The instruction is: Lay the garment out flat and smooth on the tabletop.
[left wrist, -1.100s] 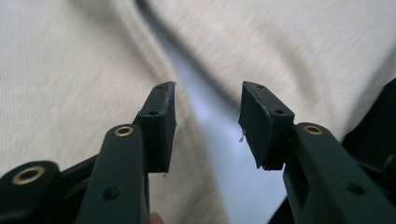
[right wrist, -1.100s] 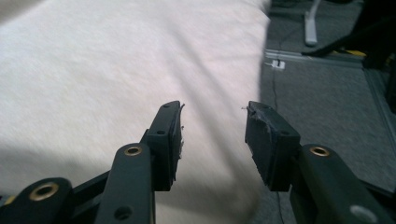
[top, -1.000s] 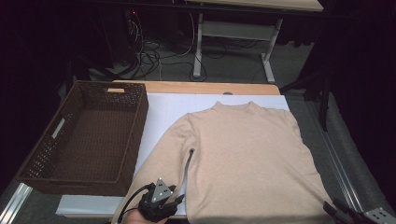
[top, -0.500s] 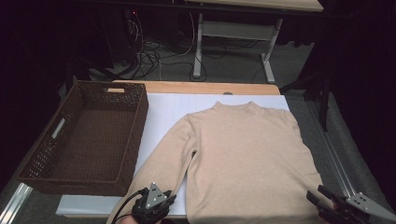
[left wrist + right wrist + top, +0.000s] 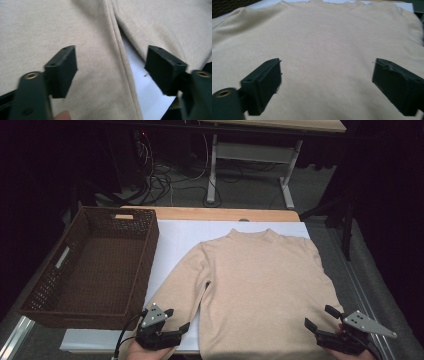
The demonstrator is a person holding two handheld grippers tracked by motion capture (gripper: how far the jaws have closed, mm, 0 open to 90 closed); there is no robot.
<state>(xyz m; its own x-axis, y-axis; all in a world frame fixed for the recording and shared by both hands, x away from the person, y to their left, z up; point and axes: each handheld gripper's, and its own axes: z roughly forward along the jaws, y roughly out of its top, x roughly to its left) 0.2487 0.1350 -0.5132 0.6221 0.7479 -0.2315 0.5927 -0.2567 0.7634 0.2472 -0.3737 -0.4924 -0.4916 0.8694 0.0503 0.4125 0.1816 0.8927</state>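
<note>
Flat beige knit turtleneck sweater [image 5: 260, 290] beside brown wicker basket [image 5: 95, 265], left gripper [image 5: 176, 320] at its sleeve, right gripper [image 5: 320, 317] at its hem, both jaws just spreading wide, pinching nothing

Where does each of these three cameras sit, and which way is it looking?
High view: above the table's near edge, looking forward and down on the sweater and basket; both grippers show.
Left gripper view: rides the left gripper, facing the sleeve.
Right gripper view: rides the right gripper, facing the sweater's front.
All share the sweater.
</note>
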